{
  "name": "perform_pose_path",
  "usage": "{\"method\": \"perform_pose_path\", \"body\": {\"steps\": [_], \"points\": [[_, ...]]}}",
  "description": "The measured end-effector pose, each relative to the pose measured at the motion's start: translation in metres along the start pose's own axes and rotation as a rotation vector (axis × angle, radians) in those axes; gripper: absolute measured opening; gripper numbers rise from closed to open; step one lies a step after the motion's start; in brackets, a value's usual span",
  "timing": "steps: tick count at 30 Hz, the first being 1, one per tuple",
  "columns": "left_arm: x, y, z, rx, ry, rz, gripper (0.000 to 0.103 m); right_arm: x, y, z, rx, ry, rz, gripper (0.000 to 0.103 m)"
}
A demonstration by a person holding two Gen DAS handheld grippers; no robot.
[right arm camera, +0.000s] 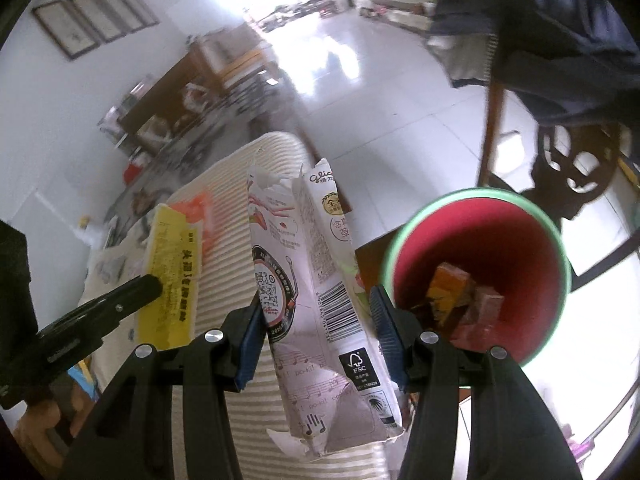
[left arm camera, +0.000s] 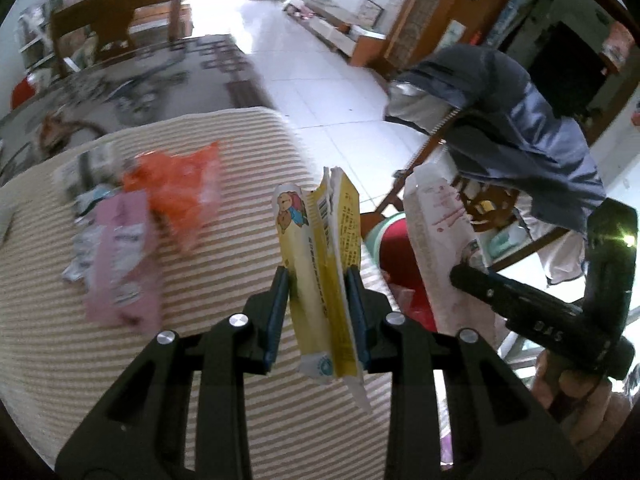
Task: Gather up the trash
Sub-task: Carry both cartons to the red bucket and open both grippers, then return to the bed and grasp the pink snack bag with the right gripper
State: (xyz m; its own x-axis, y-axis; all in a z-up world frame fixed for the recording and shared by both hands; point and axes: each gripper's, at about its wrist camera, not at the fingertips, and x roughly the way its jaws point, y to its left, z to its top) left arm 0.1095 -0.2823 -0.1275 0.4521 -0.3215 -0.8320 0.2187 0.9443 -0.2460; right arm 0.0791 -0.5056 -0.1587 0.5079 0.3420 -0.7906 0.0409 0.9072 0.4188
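My left gripper (left arm camera: 318, 280) is shut on a flattened yellow snack box (left arm camera: 320, 256) and holds it above the striped cloth (left arm camera: 240, 360). My right gripper (right arm camera: 316, 312) is shut on a torn pink-white snack box (right arm camera: 304, 280), held just left of a red bin with a green rim (right arm camera: 476, 276). The bin holds orange and red packets (right arm camera: 460, 292). The pink box (left arm camera: 436, 232) and right gripper (left arm camera: 520, 300) also show in the left wrist view. The yellow box (right arm camera: 170, 276) shows in the right wrist view. An orange wrapper (left arm camera: 180, 188) and a pink packet (left arm camera: 124, 264) lie on the cloth.
A wooden chair draped with a blue-grey jacket (left arm camera: 520, 120) stands behind the bin. White tiled floor (left arm camera: 320, 80) stretches beyond. A dark glass table (left arm camera: 140, 80) and wooden furniture (left arm camera: 120, 20) lie at the far left. More small wrappers (left arm camera: 88, 184) sit near the orange one.
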Motion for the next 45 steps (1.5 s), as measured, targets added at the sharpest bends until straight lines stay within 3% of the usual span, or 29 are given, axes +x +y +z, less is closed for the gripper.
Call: {"method": "perform_pose_path", "body": {"steps": [10, 17, 20, 21, 24, 34, 40, 45], "points": [[0.038, -0.071, 0.015, 0.127, 0.050, -0.111, 0.029, -0.025, -0.063, 0.008, 0.129, -0.060, -0.087, 0.049], [0.065, -0.105, 0.018, 0.203, 0.108, -0.144, 0.029, -0.033, -0.095, 0.009, 0.203, -0.079, -0.123, 0.049], [0.077, -0.115, 0.018, 0.218, 0.148, -0.159, 0.040, -0.034, -0.101, 0.010, 0.219, -0.082, -0.132, 0.052], [0.081, -0.116, 0.018, 0.211, 0.161, -0.169, 0.049, -0.033, -0.103, 0.011, 0.227, -0.082, -0.134, 0.053], [0.082, -0.116, 0.018, 0.209, 0.164, -0.176, 0.051, -0.032, -0.108, 0.010, 0.261, -0.084, -0.140, 0.059], [0.052, -0.079, 0.019, 0.163, 0.086, -0.127, 0.056, -0.026, -0.092, 0.015, 0.255, -0.096, -0.137, 0.064], [0.030, -0.032, 0.011, 0.081, 0.050, -0.073, 0.056, -0.008, -0.053, 0.014, 0.191, -0.056, -0.103, 0.064], [0.006, 0.029, -0.002, -0.027, 0.020, -0.003, 0.056, 0.017, 0.003, 0.006, 0.094, 0.004, -0.055, 0.064]]}}
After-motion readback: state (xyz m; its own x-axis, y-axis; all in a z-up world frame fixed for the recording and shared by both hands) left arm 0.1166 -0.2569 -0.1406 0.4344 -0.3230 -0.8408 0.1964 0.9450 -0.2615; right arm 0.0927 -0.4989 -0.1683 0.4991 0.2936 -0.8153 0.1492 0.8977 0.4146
